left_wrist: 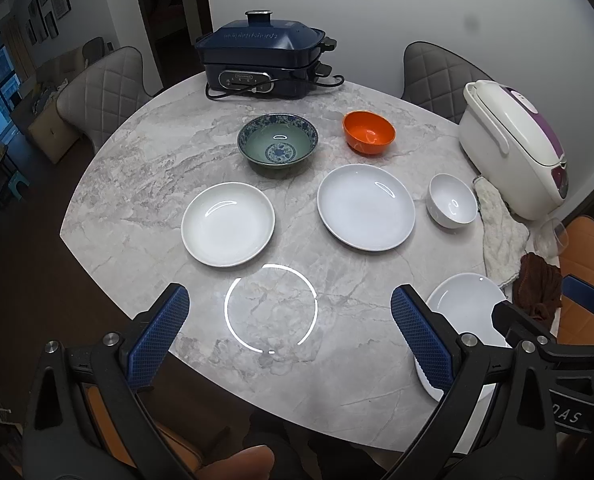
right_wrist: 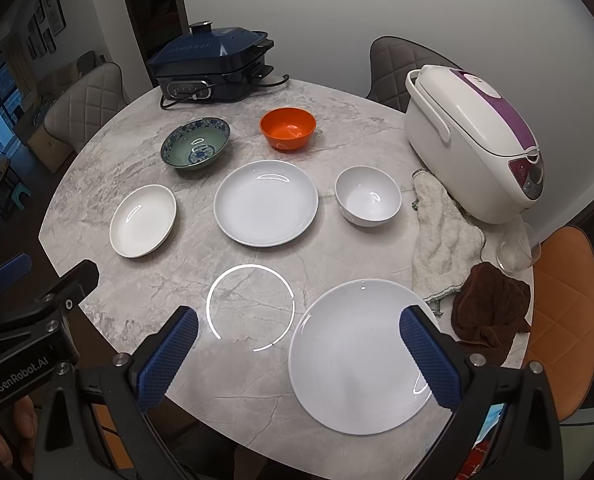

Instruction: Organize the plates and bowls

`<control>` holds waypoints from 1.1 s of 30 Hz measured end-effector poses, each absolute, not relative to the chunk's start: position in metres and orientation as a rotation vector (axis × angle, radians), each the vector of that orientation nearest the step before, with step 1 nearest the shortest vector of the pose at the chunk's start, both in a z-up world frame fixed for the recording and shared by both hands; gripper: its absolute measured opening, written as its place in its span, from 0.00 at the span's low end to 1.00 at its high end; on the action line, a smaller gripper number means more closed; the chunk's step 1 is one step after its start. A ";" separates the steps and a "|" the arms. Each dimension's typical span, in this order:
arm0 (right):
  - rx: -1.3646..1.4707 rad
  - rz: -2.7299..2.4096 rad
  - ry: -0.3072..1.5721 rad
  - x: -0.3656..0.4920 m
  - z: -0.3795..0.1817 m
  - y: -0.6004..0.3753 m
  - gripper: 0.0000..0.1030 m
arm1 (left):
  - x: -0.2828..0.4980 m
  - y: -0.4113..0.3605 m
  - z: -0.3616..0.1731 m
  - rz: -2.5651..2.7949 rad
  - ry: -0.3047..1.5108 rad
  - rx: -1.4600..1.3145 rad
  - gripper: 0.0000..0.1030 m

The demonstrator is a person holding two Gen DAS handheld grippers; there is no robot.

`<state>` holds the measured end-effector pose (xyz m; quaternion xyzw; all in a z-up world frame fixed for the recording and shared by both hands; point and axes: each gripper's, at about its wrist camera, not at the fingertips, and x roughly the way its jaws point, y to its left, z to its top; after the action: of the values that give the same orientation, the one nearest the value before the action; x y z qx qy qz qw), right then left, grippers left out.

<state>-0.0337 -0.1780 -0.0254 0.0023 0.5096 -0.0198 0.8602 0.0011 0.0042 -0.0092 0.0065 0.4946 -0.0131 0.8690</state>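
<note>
Quilted grey chairs (left_wrist: 101, 92), white wall (left_wrist: 377, 20)

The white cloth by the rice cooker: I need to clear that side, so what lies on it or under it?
A brown cloth overlaps the near end of the white cloth. The cloth lies on the table; anything beneath it is hidden.

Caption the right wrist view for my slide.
Open right gripper above a marble table with three white plates and three bowls.

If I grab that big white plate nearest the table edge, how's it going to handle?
The near white plate looks glazed, with sharp light glints, so it is probably slippery between the jaws. It seems rigid ceramic, likely breakable if dropped. It lies flat with a low rim on the smooth marble table, so a push would probably slide it rather than tip it.
</note>
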 end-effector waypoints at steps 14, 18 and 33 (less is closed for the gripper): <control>0.004 -0.042 1.071 -0.034 -0.028 -0.176 1.00 | 0.003 0.004 -0.011 -0.023 1.037 0.013 0.99; 0.003 -0.042 1.071 -0.034 -0.028 -0.176 1.00 | 0.003 0.003 -0.012 -0.024 1.038 0.011 0.99; 0.004 -0.043 1.073 -0.032 -0.028 -0.177 1.00 | 0.003 0.001 -0.016 -0.024 1.042 0.014 0.99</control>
<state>-0.0325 -0.1768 -0.0282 0.0021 0.5111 -0.0203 0.8593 0.0032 0.0015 -0.0161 0.0068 0.4978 -0.0113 0.8672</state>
